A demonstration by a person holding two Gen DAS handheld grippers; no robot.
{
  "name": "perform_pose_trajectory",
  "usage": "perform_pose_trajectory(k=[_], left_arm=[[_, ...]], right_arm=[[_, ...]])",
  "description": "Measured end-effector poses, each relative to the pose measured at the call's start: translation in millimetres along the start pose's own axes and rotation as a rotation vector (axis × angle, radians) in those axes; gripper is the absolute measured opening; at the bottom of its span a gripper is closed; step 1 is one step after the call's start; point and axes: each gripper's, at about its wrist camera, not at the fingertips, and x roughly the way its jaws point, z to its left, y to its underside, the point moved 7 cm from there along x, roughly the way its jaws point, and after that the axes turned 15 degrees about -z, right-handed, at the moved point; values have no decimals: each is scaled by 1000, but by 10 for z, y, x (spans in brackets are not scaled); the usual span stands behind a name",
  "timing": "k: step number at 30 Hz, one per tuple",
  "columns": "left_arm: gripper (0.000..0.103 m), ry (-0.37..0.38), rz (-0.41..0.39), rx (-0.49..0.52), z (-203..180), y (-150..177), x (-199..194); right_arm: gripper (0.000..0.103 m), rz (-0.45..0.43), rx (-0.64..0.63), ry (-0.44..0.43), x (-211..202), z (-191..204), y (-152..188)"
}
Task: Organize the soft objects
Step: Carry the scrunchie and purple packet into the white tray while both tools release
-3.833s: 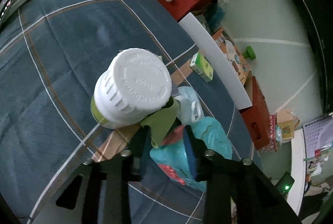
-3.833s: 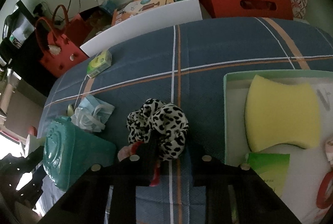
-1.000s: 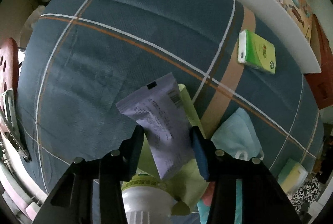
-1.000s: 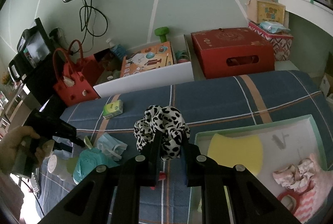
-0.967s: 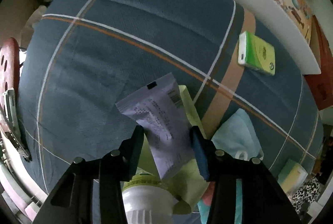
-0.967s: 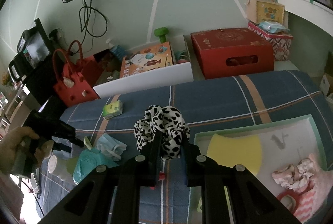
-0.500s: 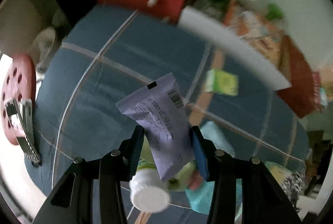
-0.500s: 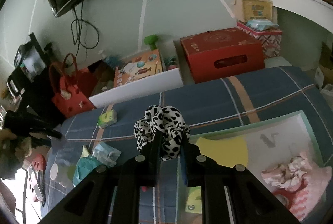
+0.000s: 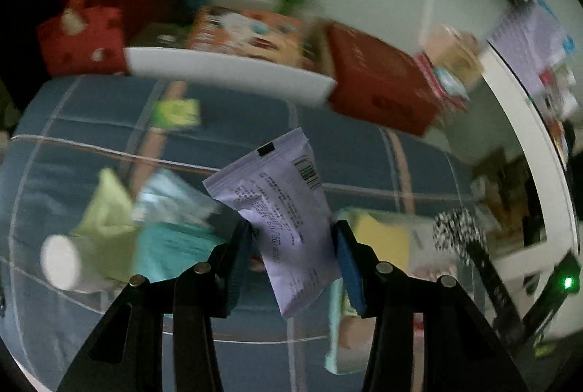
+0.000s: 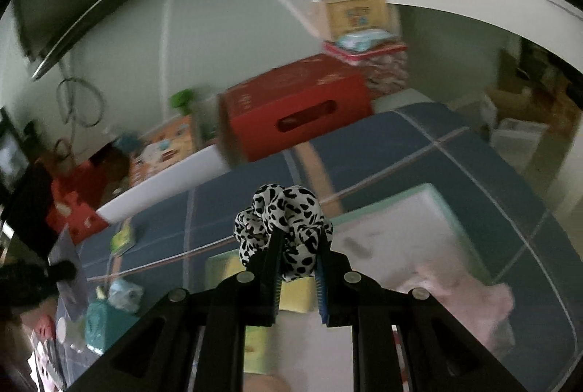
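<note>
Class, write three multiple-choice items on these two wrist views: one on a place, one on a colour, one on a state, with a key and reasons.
1. Where is the yellow sponge?
A. in the tray
B. on the red box
C. in a gripper

2. What colour is the packet?
A. red
B. pale lilac
C. black

3. What does the right gripper grip?
A. nothing
B. a bottle
C. the spotted scrunchie

Key: 1 A, it lies inside the tray's rim; 2 B, lilac wrapper in the left gripper; 3 C, its jaws pinch the fabric.
</note>
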Motion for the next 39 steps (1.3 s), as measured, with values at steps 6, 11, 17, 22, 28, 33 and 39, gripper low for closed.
perform_pose_trajectory(k=[6,11,17,22,28,33,39], left_arm=[[48,111,74,105,-713,368,443],[48,177,143,169,-1164,626,868],[50,210,190,214,-1452,853,1159],[78,204,179,194,-1357,853,1142],[86,141,117,164,-1085,755,995],[87,41,59,157,-750,725,863],[88,-64,-9,152,-426,578,719]], right_arm=[[16,22,77,82,95,-449,4],[17,42,124,129,193,-684,52],[20,66,143,162,226,-811,109],[23,84,120,182,239,-789,129],[56,104,55,224,231,-727,131],[75,133,-28,266,209,-637,154],[92,143,-99,269,197,-478,173]])
